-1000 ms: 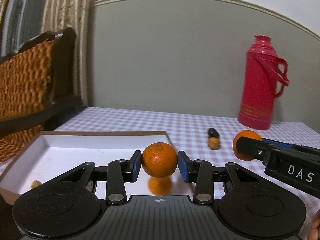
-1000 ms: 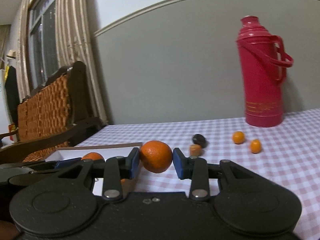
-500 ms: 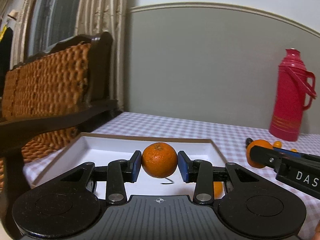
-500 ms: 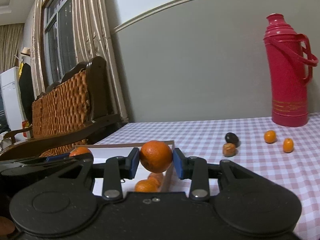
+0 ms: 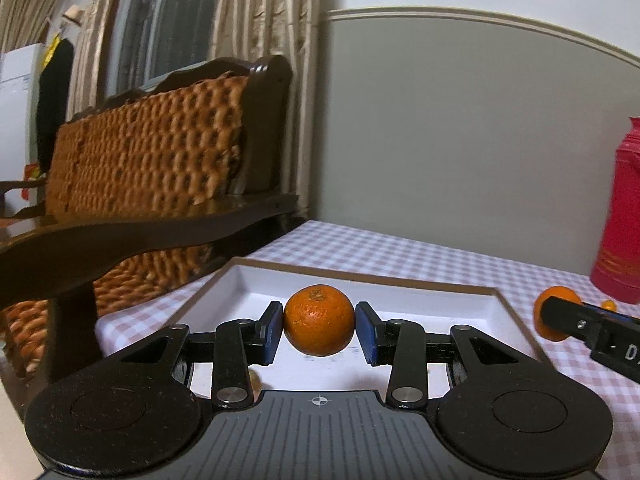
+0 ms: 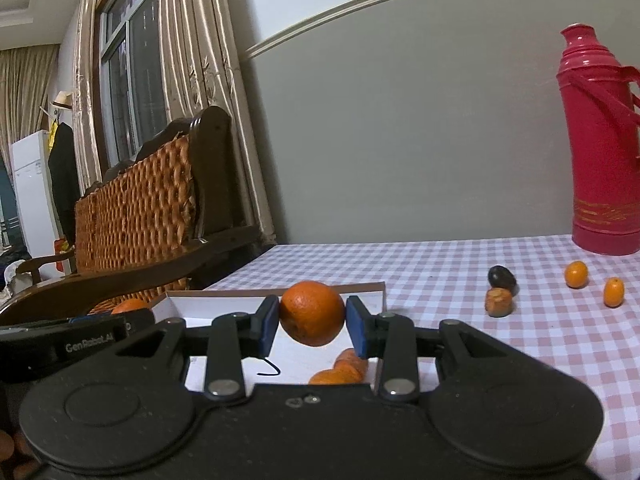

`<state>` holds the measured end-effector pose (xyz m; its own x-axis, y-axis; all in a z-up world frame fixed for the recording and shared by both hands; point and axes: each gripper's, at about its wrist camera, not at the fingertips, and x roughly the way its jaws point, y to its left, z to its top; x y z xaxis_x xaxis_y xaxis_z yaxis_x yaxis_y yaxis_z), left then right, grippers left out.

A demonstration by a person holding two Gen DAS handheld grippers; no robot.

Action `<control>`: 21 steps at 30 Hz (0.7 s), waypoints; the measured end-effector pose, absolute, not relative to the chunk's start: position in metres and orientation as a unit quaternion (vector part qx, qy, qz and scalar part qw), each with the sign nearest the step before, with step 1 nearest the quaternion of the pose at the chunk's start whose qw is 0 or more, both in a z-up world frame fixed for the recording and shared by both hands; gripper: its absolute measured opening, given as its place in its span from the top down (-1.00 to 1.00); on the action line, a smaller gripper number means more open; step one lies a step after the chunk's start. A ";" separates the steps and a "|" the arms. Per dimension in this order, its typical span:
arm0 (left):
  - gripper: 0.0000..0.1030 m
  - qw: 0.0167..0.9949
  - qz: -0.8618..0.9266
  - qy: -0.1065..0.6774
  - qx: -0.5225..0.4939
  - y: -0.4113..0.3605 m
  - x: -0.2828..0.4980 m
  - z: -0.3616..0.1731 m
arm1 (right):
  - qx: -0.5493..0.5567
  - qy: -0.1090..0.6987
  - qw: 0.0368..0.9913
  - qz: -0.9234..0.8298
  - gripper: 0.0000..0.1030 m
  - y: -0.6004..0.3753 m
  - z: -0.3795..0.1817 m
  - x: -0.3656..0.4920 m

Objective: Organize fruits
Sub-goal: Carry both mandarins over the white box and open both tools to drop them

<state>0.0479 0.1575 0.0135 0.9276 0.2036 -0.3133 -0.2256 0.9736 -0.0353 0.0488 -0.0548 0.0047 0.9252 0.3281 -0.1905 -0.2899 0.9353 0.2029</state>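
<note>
My left gripper (image 5: 319,327) is shut on an orange (image 5: 319,319) and holds it above the white tray (image 5: 404,286). My right gripper (image 6: 312,321) is shut on a second orange (image 6: 312,312) over the tray's (image 6: 208,300) right part. In the tray below lie two more oranges (image 6: 340,370). The right gripper's orange (image 5: 554,310) also shows at the right of the left wrist view. The left gripper's orange (image 6: 129,305) peeks up at the left of the right wrist view.
A red thermos (image 6: 600,140) stands at the back right of the checkered table (image 6: 520,320). Two small orange fruits (image 6: 576,274), a dark fruit (image 6: 501,276) and a brown one (image 6: 498,301) lie loose on the cloth. A wicker bench (image 5: 152,168) borders the table's left side.
Both grippers have swung left with their oranges, from over the cloth and tray's right edge to over the tray. The thermos has slid rightwards in both views.
</note>
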 end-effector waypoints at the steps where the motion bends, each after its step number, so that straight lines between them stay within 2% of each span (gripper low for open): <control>1: 0.23 0.980 0.113 0.157 -0.036 0.160 0.049 0.012 | 0.085 0.112 0.977 0.159 0.46 -0.052 0.004 0.050; 15: 0.22 0.966 0.160 0.193 -0.056 0.191 0.075 -0.004 | 0.078 0.136 0.974 0.164 0.45 -0.031 -0.001 0.079; 18: 0.18 0.961 0.164 0.214 -0.062 0.195 0.087 -0.008 | 0.072 0.146 0.973 0.163 0.28 -0.027 -0.005 0.087; 19: -0.23 0.960 0.162 0.220 -0.065 0.196 0.090 -0.008 | 0.069 0.143 0.974 0.160 -0.11 -0.027 -0.005 0.087; 20: -0.58 0.959 0.160 0.225 -0.071 0.196 0.093 -0.008 | 0.072 0.134 0.975 0.160 -0.34 -0.028 -0.004 0.085; 21: -1.00 0.958 0.165 0.221 -0.075 0.196 0.092 -0.006 | 0.073 0.123 0.977 0.160 -0.36 -0.030 -0.002 0.082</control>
